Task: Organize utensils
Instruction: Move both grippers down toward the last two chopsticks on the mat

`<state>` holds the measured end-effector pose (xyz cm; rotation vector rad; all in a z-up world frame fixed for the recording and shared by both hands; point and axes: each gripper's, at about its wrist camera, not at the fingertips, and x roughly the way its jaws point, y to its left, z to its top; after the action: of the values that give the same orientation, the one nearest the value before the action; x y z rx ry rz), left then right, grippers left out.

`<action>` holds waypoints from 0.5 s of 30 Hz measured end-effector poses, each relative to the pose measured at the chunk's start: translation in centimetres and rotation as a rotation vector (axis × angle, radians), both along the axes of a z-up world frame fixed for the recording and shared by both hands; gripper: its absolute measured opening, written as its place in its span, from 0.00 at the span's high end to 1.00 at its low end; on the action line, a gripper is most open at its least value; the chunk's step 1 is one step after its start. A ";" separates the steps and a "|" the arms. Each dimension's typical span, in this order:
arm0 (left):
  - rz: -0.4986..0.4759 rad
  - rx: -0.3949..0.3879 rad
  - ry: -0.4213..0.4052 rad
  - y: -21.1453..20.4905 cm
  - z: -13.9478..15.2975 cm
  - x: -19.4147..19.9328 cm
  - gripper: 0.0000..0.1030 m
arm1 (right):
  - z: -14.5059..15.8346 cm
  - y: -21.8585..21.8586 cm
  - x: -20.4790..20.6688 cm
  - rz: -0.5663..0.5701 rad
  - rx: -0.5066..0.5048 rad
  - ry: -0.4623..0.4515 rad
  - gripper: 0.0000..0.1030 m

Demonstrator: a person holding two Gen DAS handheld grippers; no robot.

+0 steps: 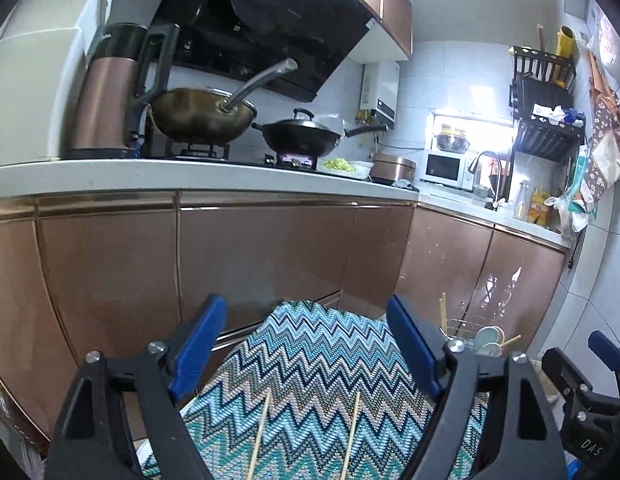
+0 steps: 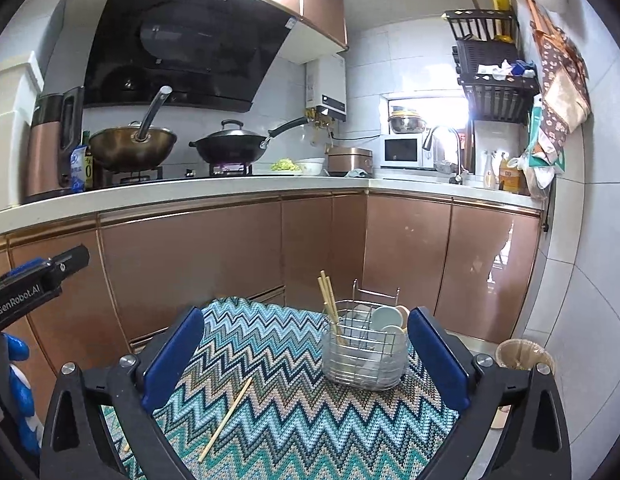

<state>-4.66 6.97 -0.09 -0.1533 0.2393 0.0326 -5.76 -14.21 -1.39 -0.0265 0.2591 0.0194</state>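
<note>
The left claw [image 1: 306,344] hangs with its blue fingers [image 1: 200,344] spread wide apart and nothing between them, above a table draped in a zigzag cloth [image 1: 310,364] of teal, blue and beige. Two loose chopsticks [image 1: 260,436] lie on the cloth below and between those fingers, roughly parallel and a little apart. The right claw [image 2: 306,356] is likewise spread wide and empty; one chopstick [image 2: 226,420] lies slanted on the cloth just inside its left finger. Ahead of it, nearer its right finger, stands a wire utensil holder [image 2: 363,356] with several chopsticks upright in its front cup and pale spoons [image 2: 383,316] leaning in the compartment behind. Beyond both claws runs a row of glossy copper cabinet doors [image 2: 190,264] under a white counter [image 2: 170,192]. On the stove sit a brass wok [image 2: 132,148] and a lidded black wok [image 2: 230,146] beneath a black range hood [image 2: 182,40]; farther right are a microwave [image 2: 403,150] and a sink tap [image 2: 443,140]. A lined bin [image 2: 523,354] stands on the floor right of the right claw.
</note>
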 end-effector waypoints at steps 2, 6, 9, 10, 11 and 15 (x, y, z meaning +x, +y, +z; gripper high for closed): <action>0.012 0.005 -0.012 0.4 0.3 -0.5 0.20 | 0.2 0.5 -0.3 0.000 -0.011 0.000 0.00; 0.038 0.012 -0.026 1.2 0.6 -1.4 0.20 | 0.8 1.6 -0.9 -0.008 -0.013 0.006 0.00; 0.066 0.017 -0.029 1.9 0.7 -2.2 0.20 | 1.3 2.3 -1.6 -0.022 -0.016 0.000 0.00; 0.074 0.022 -0.028 2.1 0.7 -2.5 0.20 | 1.4 2.4 -1.9 -0.014 -0.015 -0.002 0.00; 0.084 0.026 -0.026 2.4 0.8 -2.8 0.19 | 1.6 2.6 -2.2 -0.009 -0.016 -0.005 0.00; 0.111 0.039 -0.011 3.6 0.9 -3.2 0.15 | 2.4 3.5 -3.2 -0.022 -0.038 -0.028 0.00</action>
<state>-7.91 10.60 0.76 -0.1278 0.2188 0.1467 -8.97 -10.71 1.02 -0.0616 0.2314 -0.0076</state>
